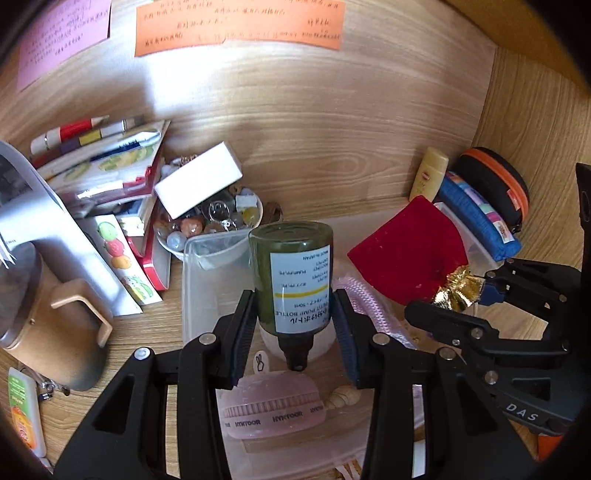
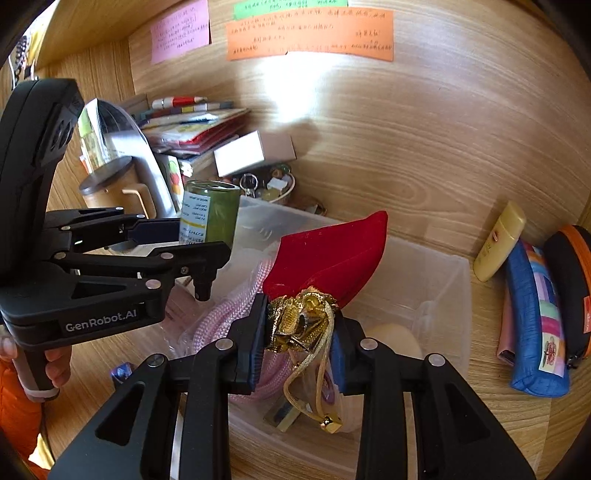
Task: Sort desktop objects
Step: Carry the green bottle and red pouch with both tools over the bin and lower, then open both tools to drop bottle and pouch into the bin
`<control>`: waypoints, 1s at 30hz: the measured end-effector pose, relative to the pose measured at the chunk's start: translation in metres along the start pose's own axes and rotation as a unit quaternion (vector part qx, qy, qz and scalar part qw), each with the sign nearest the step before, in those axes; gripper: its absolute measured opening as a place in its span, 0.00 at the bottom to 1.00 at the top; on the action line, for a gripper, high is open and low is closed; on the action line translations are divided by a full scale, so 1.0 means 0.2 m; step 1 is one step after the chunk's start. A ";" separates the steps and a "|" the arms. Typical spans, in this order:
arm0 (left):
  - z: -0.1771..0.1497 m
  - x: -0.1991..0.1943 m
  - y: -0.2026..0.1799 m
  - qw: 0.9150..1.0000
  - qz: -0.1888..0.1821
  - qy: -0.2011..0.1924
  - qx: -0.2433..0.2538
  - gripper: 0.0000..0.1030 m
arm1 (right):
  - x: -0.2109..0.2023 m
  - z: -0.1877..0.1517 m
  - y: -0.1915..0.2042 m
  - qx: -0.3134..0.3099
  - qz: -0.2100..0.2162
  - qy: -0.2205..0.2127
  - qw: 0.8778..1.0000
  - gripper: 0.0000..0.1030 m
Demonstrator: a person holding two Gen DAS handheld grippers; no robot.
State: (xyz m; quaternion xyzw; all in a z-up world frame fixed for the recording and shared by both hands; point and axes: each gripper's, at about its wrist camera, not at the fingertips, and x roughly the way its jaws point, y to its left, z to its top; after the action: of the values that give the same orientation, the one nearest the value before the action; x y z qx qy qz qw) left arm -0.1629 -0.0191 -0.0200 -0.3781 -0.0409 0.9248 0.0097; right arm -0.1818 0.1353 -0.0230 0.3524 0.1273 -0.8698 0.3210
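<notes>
Left gripper (image 1: 295, 321) clamped dark green labelled pump bottle (image 1: 293, 273); right gripper (image 2: 297, 332) pinched red velvet gold-necked pouch (image 2: 328, 254), both over clear plastic bin (image 2: 443, 295); next, release inside.

We read "PETIT PUMP BOTTLE" and "50ml" upside down on the green pump bottle (image 1: 291, 280), "HYNTOOR" on the pink comb (image 1: 275, 413), "GenRobot.AI" on the left hand-held gripper (image 2: 207, 254), "DAS" on the right hand-held gripper (image 1: 458, 295), handwriting on the orange note (image 2: 310, 35) too small for us.

The wooden counter (image 2: 424, 177) carries a clear plastic bin (image 2: 443, 280); right of the bin lie a yellow tube (image 2: 498, 242) and a blue pouch (image 2: 535, 325).
</notes>
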 end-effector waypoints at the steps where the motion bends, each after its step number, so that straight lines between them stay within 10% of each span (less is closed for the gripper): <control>1: 0.00 0.01 0.00 1.000 -0.001 0.002 -0.001 0.40 | 0.01 0.00 0.00 0.000 0.001 0.003 1.000 0.27; 16: -0.01 0.06 0.01 1.000 0.004 0.019 0.002 0.40 | 0.04 0.00 0.00 -0.005 -0.034 0.010 0.999 0.47; 30: 0.00 -0.03 0.00 1.000 0.021 -0.007 0.010 0.71 | -0.10 0.02 0.04 -0.030 -0.087 -0.015 0.996 0.71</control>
State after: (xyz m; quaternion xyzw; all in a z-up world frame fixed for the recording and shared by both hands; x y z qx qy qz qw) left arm -0.1587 -0.0191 -0.0149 -0.3720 -0.0240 0.9279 -0.0064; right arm -0.1689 0.1368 -0.0061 0.3165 0.1790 -0.8956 0.2563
